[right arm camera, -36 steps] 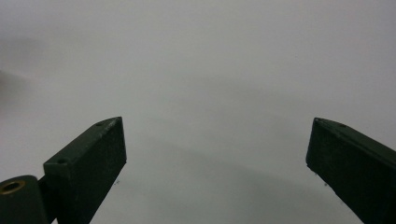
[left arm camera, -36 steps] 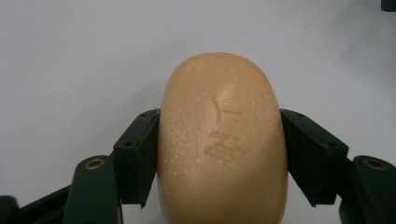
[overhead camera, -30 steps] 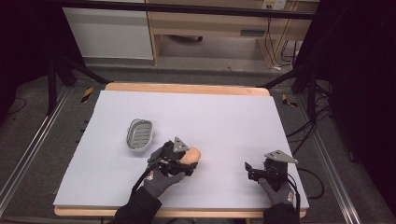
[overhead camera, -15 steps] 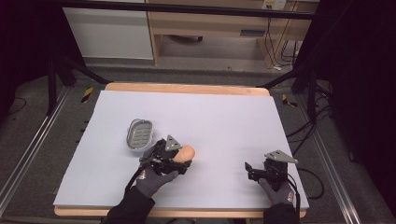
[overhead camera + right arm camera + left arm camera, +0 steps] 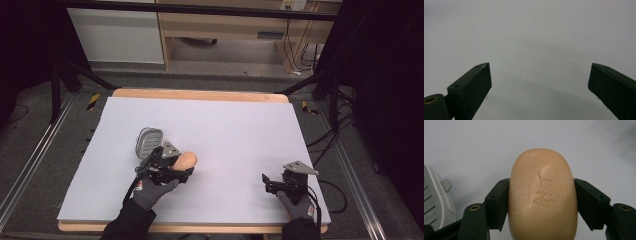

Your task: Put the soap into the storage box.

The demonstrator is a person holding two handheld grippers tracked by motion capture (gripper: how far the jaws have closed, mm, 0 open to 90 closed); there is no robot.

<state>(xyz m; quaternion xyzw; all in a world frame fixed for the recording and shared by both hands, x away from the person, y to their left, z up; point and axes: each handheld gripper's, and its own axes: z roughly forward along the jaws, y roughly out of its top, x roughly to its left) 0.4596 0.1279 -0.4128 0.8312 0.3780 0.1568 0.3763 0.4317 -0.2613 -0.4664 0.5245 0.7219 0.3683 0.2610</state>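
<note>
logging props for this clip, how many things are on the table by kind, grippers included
soap bar: 1, peach-coloured, clamped in the left gripper
soap dish: 1, grey, slatted
grippers: 2, the left one and the right gripper, whose jaws stand apart with nothing between
total: 4

A pale lavender-grey sheet covers the worktop (image 5: 240, 130), whose wooden edge shows along the far side. Beyond it lies grey carpeted floor (image 5: 45, 150) with metal rails (image 5: 27, 165) running along both sides. At the far end stand a white cabinet (image 5: 117, 35) and a light wooden shelf unit (image 5: 225, 25). Black drapes (image 5: 385, 75) darken both sides, and cables (image 5: 325, 145) trail over the floor.
</note>
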